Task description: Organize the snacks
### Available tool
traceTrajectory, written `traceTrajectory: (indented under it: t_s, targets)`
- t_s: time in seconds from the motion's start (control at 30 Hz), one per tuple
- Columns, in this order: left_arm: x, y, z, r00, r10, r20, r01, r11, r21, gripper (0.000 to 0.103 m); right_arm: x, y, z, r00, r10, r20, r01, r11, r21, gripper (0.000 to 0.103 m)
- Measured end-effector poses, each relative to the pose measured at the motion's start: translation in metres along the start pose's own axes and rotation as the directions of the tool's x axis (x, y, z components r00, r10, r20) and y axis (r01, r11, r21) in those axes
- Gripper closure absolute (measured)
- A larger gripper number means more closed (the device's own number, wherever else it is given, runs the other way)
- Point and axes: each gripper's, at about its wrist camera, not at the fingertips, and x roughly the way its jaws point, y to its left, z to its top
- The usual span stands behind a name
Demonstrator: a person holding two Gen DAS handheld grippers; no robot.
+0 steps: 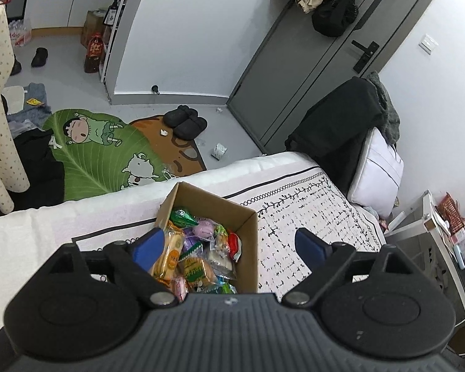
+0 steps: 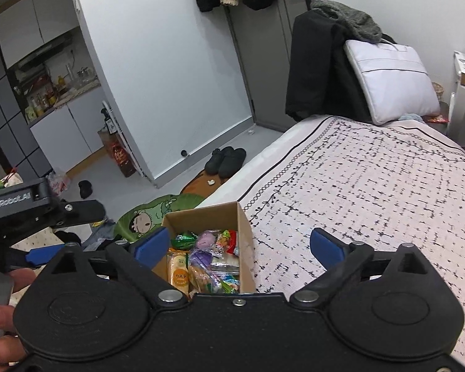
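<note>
Two tongs hover over a bed [image 2: 372, 179], each seen from its own wrist camera. At the lower centre of the left wrist view the left tongs [image 1: 231, 243] stand wide apart with nothing between the blue pads; one pad [image 1: 148, 245] overlaps the left edge of a box [image 1: 248, 248] and the other lies over the patterned bedspread to the right. The box is open brown cardboard and sits on the bed near its edge, at the lower middle of both views. Inside it lies a heap of snacks [image 1: 198, 254]: a long yellow biscuit pack [image 1: 169, 257], a green wrapper [image 1: 183, 215], a purple pack, a red one near the right wall, and others too jumbled to name. In the right wrist view the right tongs [image 2: 243, 245] are likewise spread wide and hold nothing, the box showing between and just below the pads. At the left edge of that view the body of the left tongs shows, with a blue pad below it and a hand [image 2: 3, 319] at the lower left corner. Beyond the bed, in the middle left of the left wrist view, a green cartoon rug [image 1: 102, 155] lies on the floor with black slippers [image 1: 186, 121] at its far end. A grey door [image 1: 310, 62] fills the upper right, clothes hanging on it. A dark coat [image 1: 334, 130] drapes over something at the far end of the bed, a white bag [image 1: 378, 170] leaning beside it.
</note>
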Motion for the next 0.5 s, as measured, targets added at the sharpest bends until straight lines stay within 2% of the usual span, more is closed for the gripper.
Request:
traceTrajectory:
  t_s: [0.13,0.5]
  targets:
    - [-0.015,-0.007,-0.007,1.000,0.001,0.008,-0.001,0.999,0.037,0.006,-0.014,-0.007,-0.005,1.000,-0.010,0.014,0.010,1.000,0.008,0.003]
    - [-0.046,-0.020,-0.032,1.000,0.002,0.020,-0.004,0.991,0.133,0.000,-0.051,-0.013,-0.021,1.000,-0.004,0.025,0.005,1.000,-0.018,0.001]
